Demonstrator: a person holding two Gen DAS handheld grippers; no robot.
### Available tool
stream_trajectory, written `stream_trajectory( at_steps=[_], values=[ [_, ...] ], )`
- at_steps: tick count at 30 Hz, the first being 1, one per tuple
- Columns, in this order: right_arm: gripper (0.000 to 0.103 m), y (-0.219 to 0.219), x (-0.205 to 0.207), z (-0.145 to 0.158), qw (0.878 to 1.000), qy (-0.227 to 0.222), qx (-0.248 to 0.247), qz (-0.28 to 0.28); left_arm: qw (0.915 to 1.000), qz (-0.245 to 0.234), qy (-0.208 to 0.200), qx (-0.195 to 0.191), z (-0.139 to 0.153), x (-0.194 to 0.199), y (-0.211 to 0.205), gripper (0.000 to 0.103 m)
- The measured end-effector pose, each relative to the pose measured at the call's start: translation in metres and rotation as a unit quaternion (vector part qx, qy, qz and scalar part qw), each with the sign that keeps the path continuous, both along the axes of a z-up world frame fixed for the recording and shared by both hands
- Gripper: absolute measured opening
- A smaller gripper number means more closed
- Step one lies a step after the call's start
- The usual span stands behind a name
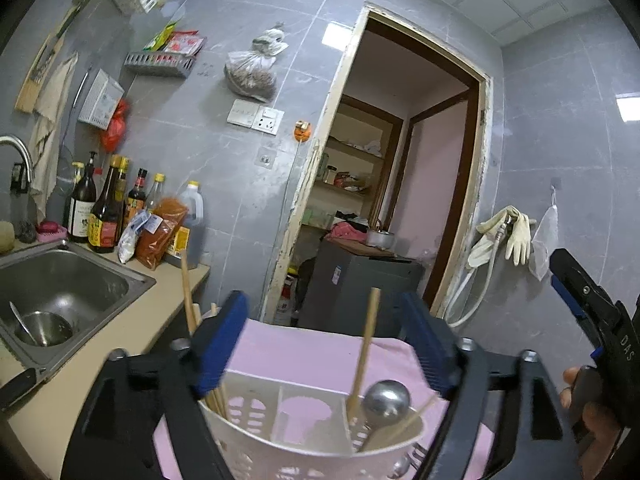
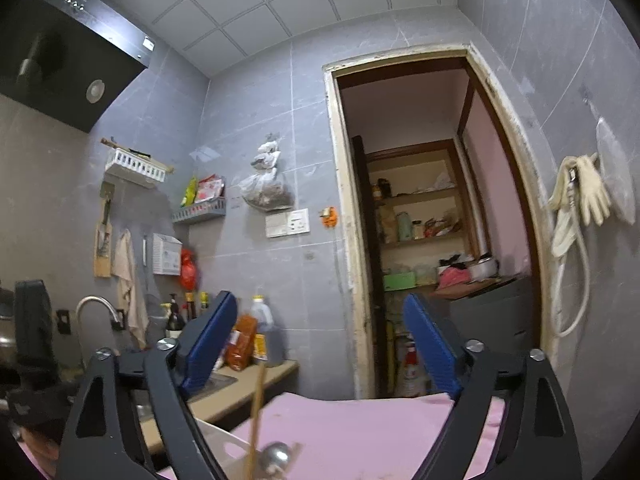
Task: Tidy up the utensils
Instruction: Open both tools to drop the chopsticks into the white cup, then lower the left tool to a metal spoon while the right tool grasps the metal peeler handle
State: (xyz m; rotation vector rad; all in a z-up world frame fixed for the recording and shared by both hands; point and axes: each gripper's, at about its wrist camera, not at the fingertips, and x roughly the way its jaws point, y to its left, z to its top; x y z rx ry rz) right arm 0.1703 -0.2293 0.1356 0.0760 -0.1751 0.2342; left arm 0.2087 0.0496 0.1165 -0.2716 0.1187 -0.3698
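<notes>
With chopsticks (image 1: 362, 356) and spoon (image 1: 386, 400) standing in the white holder (image 1: 304, 432) at 6 o'clock on the pink tabletop (image 1: 312, 352), both claws, left (image 1: 324, 344) and right (image 2: 320, 348), gape empty; sorting looks nearly done.

My left claw's arms cover the caddy's (image 1: 304, 432) sides, and the frame cuts its base. In my right view, the chopstick (image 2: 256, 420) and spoon (image 2: 276, 458) blur and run off the bottom edge. Bottle (image 1: 105, 208) labels are unreadable.
</notes>
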Motion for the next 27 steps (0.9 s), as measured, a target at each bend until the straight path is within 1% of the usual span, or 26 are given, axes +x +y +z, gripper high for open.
stream_trajectory(
  at_steps=[2, 3, 6, 9, 12, 15, 17, 21, 25, 27],
  values=[
    [0.103, -0.012, -0.008, 0.000, 1.000, 0.000, -0.003, -0.009, 0.9998, 0.019, -0.003, 0.010, 0.000, -0.011, -0.010, 0.096],
    [0.103, -0.018, -0.012, 0.000, 1.000, 0.000, -0.005, -0.011, 0.9995, 0.028, -0.005, 0.014, -0.001, -0.015, -0.014, 0.098],
    [0.103, -0.033, -0.021, -0.003, 1.000, 0.010, -0.015, -0.018, 0.9983, 0.043, -0.009, 0.037, -0.005, -0.030, -0.030, 0.100],
    [0.103, -0.048, -0.028, -0.010, 0.999, 0.029, -0.034, -0.024, 0.9976, 0.032, 0.000, 0.062, -0.010, -0.042, -0.044, 0.100],
    [0.103, -0.061, -0.030, -0.022, 0.997, 0.051, -0.048, -0.034, 0.9961, 0.012, 0.020, 0.085, -0.018, -0.049, -0.059, 0.100],
    [0.103, -0.075, -0.027, -0.036, 0.994, 0.088, -0.058, -0.038, 0.9935, -0.009, 0.047, 0.103, -0.029, -0.052, -0.074, 0.100],
    [0.103, -0.086, -0.022, -0.047, 0.989, 0.122, -0.067, -0.041, 0.9913, -0.020, 0.063, 0.114, -0.037, -0.053, -0.084, 0.100],
    [0.103, -0.101, -0.015, -0.067, 0.980, 0.181, -0.073, -0.031, 0.9827, -0.049, 0.100, 0.148, -0.056, -0.052, -0.108, 0.100],
    [0.103, -0.113, -0.006, -0.089, 0.965, 0.248, -0.077, -0.015, 0.9733, -0.074, 0.131, 0.173, -0.075, -0.047, -0.126, 0.100],
    [0.098, -0.116, -0.001, -0.098, 0.957, 0.277, -0.082, -0.003, 0.9671, -0.087, 0.147, 0.189, -0.084, -0.042, -0.136, 0.098]
  ],
)
